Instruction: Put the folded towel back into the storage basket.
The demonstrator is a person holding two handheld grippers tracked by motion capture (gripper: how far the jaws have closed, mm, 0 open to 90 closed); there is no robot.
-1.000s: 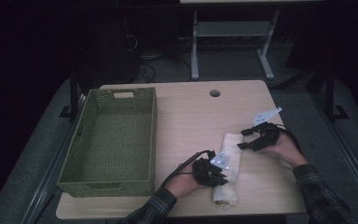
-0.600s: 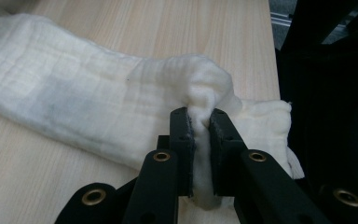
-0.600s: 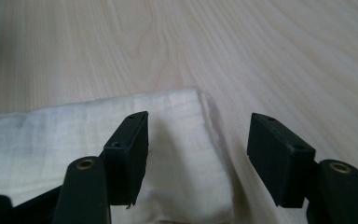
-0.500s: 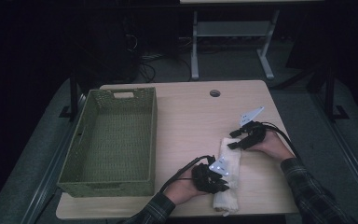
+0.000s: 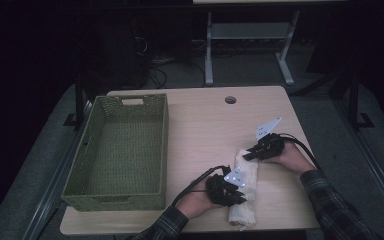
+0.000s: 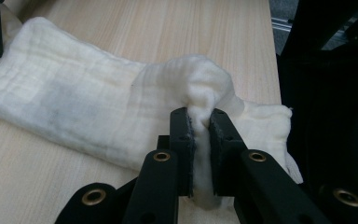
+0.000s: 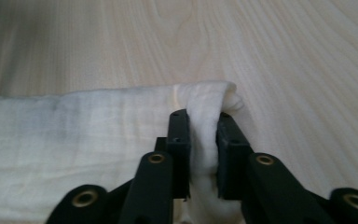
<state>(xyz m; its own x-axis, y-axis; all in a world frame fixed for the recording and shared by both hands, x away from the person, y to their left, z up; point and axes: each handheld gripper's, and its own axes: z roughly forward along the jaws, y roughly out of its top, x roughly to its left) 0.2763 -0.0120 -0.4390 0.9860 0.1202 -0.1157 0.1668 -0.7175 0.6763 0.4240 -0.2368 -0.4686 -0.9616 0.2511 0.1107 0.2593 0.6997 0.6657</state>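
Lifting evenly matters now: with the left claw (image 6: 200,126) and right claw (image 7: 204,123) each clamped on the cream towel (image 5: 244,187), both should rise together off the worktop (image 5: 205,130) toward the basket (image 5: 120,150).

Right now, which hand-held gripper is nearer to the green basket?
Left. The left hand-held gripper, shut on the white cloth, sits close to the green basket's near right corner. The right hand-held gripper pinches the cloth's far end, further out to the right.
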